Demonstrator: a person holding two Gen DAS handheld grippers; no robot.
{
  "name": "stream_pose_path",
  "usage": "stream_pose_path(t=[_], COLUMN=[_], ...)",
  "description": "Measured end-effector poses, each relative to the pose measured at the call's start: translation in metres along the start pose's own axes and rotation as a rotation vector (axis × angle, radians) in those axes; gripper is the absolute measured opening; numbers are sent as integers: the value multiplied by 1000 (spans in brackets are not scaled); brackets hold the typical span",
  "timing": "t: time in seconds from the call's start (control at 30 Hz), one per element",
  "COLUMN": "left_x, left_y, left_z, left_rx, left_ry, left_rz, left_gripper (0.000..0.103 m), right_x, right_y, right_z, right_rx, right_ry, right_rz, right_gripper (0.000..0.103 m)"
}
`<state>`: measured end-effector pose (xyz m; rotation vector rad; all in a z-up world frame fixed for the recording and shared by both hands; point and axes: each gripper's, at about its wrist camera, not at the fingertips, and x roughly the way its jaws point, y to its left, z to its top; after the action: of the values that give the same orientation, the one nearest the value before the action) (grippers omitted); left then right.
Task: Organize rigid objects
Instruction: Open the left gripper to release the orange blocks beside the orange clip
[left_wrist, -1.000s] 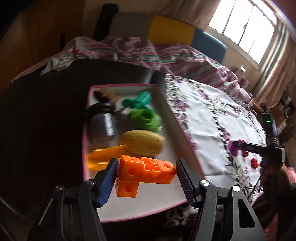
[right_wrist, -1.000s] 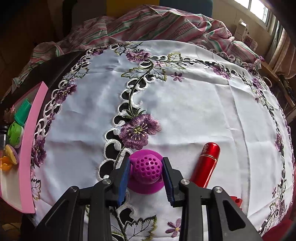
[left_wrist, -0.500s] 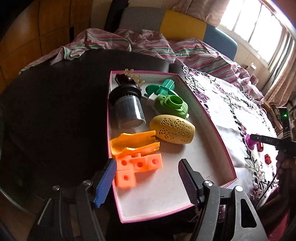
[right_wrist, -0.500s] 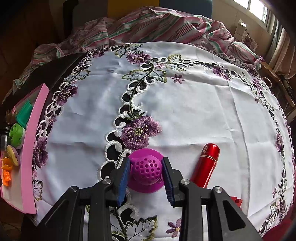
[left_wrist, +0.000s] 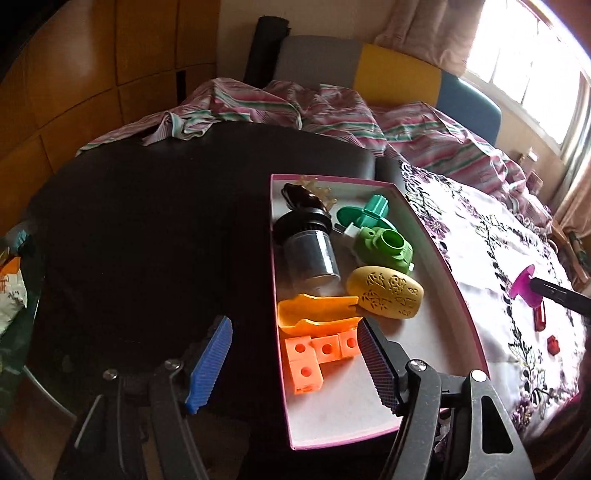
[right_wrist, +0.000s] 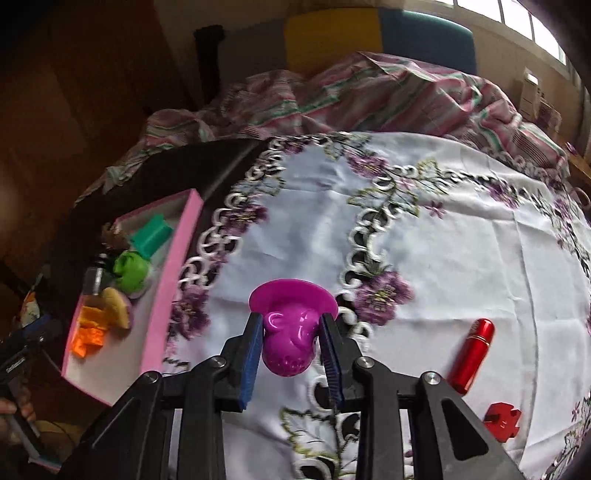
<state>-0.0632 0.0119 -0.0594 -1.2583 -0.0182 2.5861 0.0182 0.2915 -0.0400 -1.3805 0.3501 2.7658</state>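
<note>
While the pink-rimmed tray (left_wrist: 439, 254) holds the orange block piece (left_wrist: 317, 354), the left gripper (left_wrist: 295, 362) hangs above its near corner, jaws spread wide and empty. Over the embroidered tablecloth (right_wrist: 461, 258), the right gripper (right_wrist: 291, 354) is clamped on the magenta perforated cup (right_wrist: 290, 332), near the red tube (right_wrist: 472, 354)

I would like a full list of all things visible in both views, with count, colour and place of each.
Shallow cardboard tray: one, pink rim, between dark table and cloth.
Orange plastic cube block: one, orange, tray's near end.
Orange plastic scoop: one, orange, behind block.
Yellow carved oval case: one, yellow, mid tray.
Clear jar with black lid: one, lying in tray.
Light green plastic ring piece: one, tray.
Teal plastic disc piece: one, far tray.
Red metal tube: one, on cloth.
Small red plastic piece: one, cloth.
Embroidered white tablecloth: one.
Purple perforated plastic cup: one, held.
Left gripper: open.
Right gripper: clamping cup.
</note>
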Motion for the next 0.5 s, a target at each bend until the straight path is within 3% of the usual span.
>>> stream_pose_path(t=[0.27, 0.5], left_x=[-5, -5], left_y=[16, 33], left_z=[2, -2], left_rx=[-37, -85], left_ry=[-17, -12], left_rz=[17, 39], left_gripper=[71, 72], right_x=[7, 44], right_y=[113, 187], right_z=[-5, -26], right_rx=[-210, -360], right_ry=[45, 208], right_rz=[215, 297], right_gripper=[30, 30])
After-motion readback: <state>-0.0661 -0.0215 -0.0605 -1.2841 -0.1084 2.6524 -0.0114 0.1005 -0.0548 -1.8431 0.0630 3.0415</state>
